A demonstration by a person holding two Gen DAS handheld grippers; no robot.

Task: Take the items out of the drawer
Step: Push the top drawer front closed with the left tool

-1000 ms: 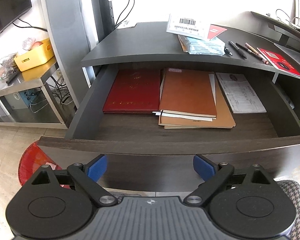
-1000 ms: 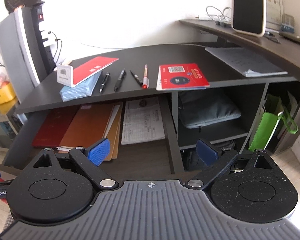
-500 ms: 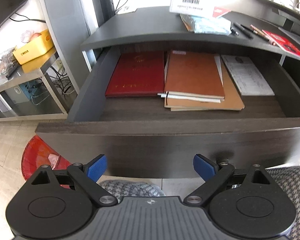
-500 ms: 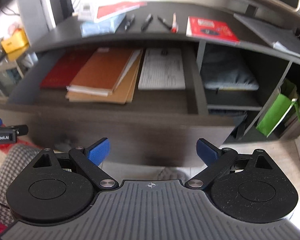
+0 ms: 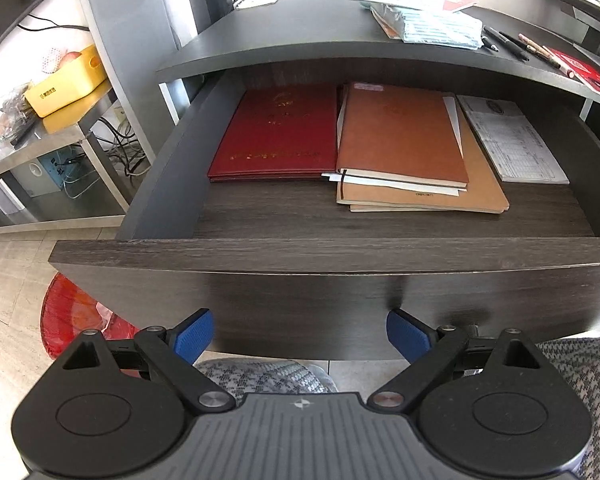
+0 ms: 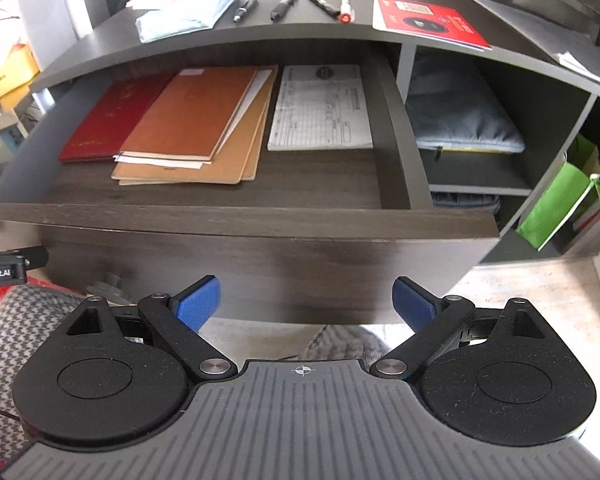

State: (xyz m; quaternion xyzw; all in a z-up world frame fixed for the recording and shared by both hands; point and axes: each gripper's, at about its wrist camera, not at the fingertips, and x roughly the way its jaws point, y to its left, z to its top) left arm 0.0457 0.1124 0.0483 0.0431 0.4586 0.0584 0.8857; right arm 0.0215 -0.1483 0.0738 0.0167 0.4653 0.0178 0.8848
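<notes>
Hovering before the pulled-out drawer, both grippers spread wide, holding nothing.
Ahead of the left gripper lie a red folder, brown notebooks and a form; the right gripper faces them too. All look flat, light, slightly flexible, best pinched at a near edge.

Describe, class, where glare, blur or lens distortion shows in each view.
Left wrist view: window glare whitens the top, and the drawer front bows from fisheye distortion. Right wrist view: its left edge smears, the desktop curves, the printed sheet stays sharp.
</notes>
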